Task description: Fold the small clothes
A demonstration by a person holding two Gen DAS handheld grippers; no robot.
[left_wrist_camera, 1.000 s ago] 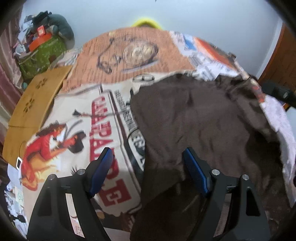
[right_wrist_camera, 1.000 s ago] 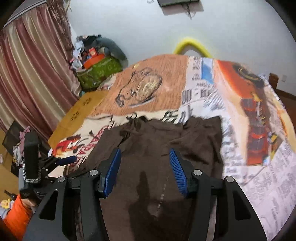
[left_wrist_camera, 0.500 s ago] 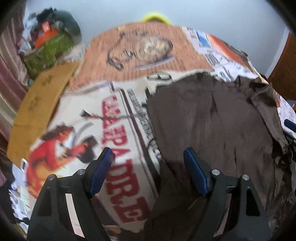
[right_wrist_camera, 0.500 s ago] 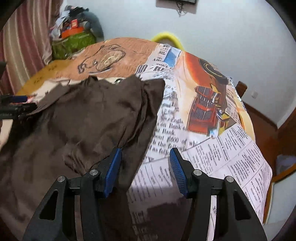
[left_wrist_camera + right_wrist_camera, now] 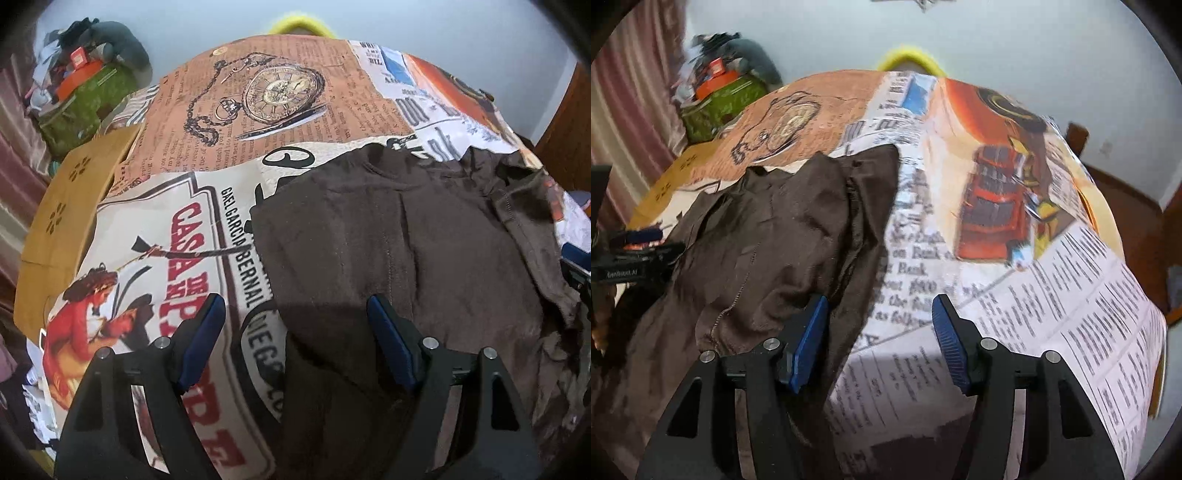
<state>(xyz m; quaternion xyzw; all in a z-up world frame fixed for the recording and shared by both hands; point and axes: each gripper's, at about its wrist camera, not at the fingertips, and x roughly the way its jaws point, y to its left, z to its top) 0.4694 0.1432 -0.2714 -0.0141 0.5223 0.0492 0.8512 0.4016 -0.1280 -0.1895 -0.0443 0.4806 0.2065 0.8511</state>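
Two hand-held grippers: left hand-held gripper and right hand-held gripper, both spread wide, gripping nothing.
Garment: brown shirt lies spread on the printed table.
Axis: runs away from both, collar far.
Nearer: left straddles its left edge; right straddles its right edge.

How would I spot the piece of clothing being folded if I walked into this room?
Look at the table covered by a vintage newspaper-print cloth with a pocket watch picture. Spread on its near half lies a dark brown fabric garment, rumpled along one side. It is the only plain, unprinted thing on that busy cloth.
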